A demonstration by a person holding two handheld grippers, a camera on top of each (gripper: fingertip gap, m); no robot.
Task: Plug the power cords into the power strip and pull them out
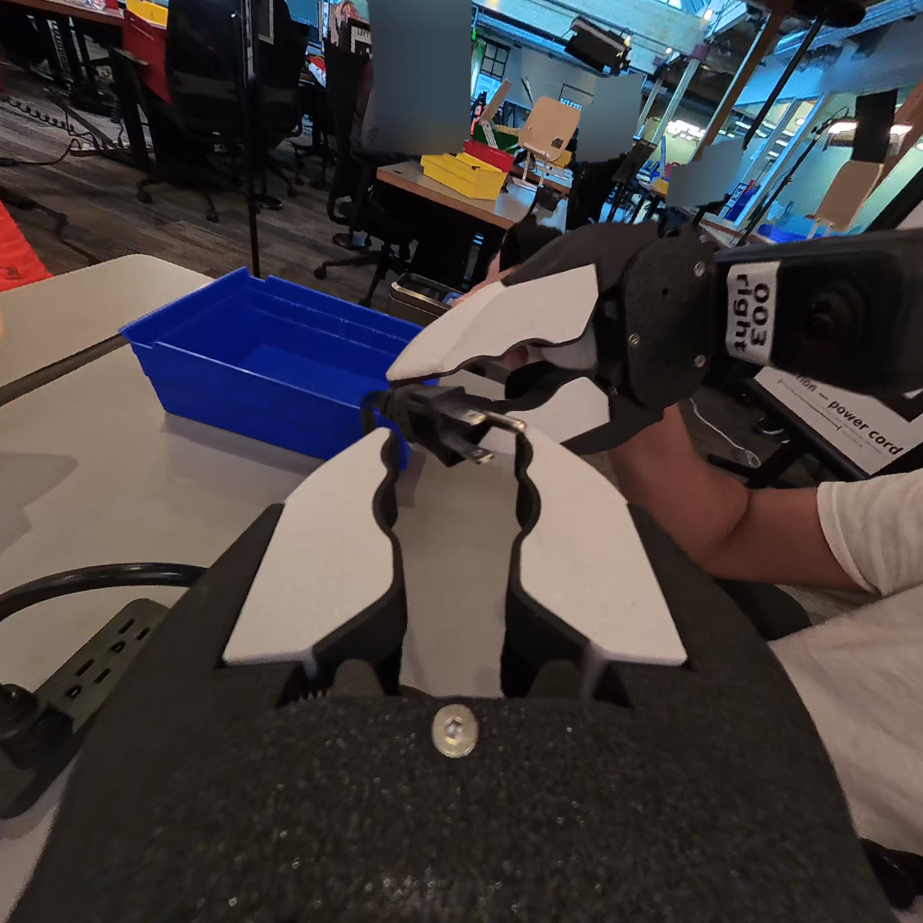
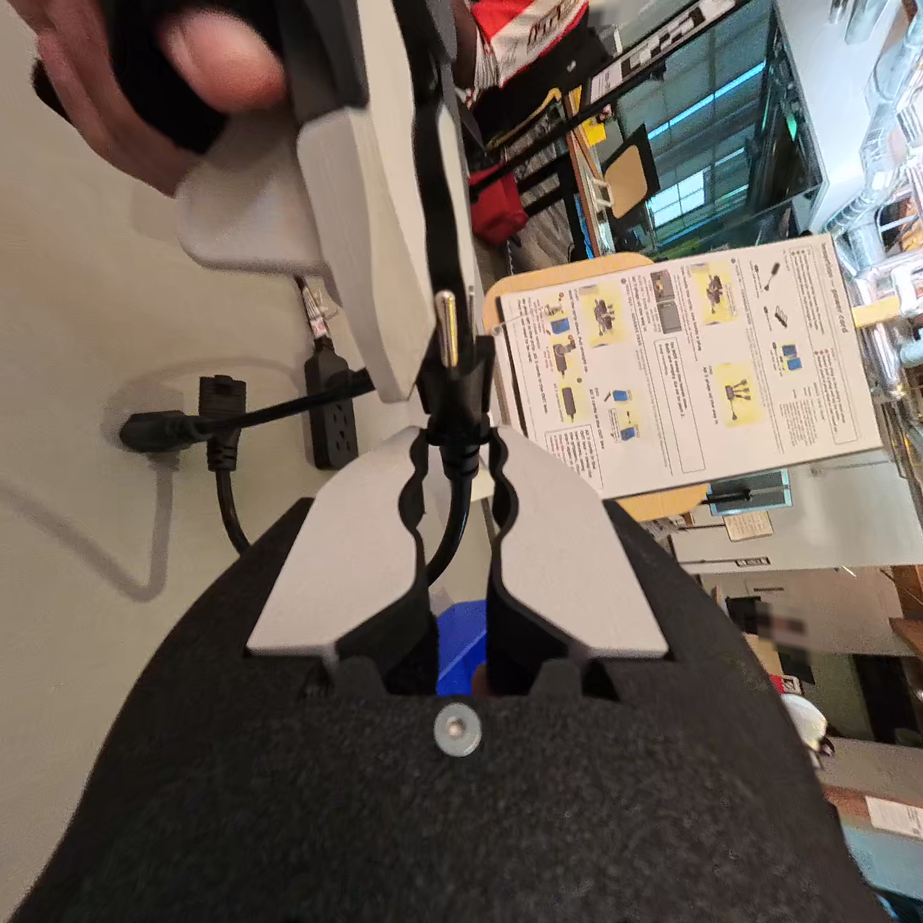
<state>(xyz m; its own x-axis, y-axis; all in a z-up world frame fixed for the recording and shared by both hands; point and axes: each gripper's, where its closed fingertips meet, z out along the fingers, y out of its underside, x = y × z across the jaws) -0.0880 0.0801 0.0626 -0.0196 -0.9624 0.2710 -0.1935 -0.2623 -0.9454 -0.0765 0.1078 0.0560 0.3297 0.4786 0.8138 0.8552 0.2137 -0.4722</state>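
My right gripper (image 2: 459, 434) is shut on a black three-prong plug (image 2: 452, 394), which it holds above the table with the prongs pointing away from it. In the left wrist view it (image 1: 399, 394) reaches in from the right with the plug (image 1: 444, 424). My left gripper (image 1: 454, 439) is open, its tips on either side of the plug's prong end. Its white fingers (image 2: 369, 249) show from above in the right wrist view. The black power strip (image 2: 332, 409) lies on the white table, also at lower left in the left wrist view (image 1: 100, 649), with one plug (image 1: 20, 714) in it.
A blue bin (image 1: 259, 369) stands on the table behind the grippers. Loose black cord ends (image 2: 175, 429) lie beside the strip. An instruction sheet on a clipboard (image 2: 689, 369) stands past the table edge. A person's forearm (image 1: 699, 509) is at right. Office chairs and desks are beyond. My two grippers' fingertips are within a few centimetres of each other.
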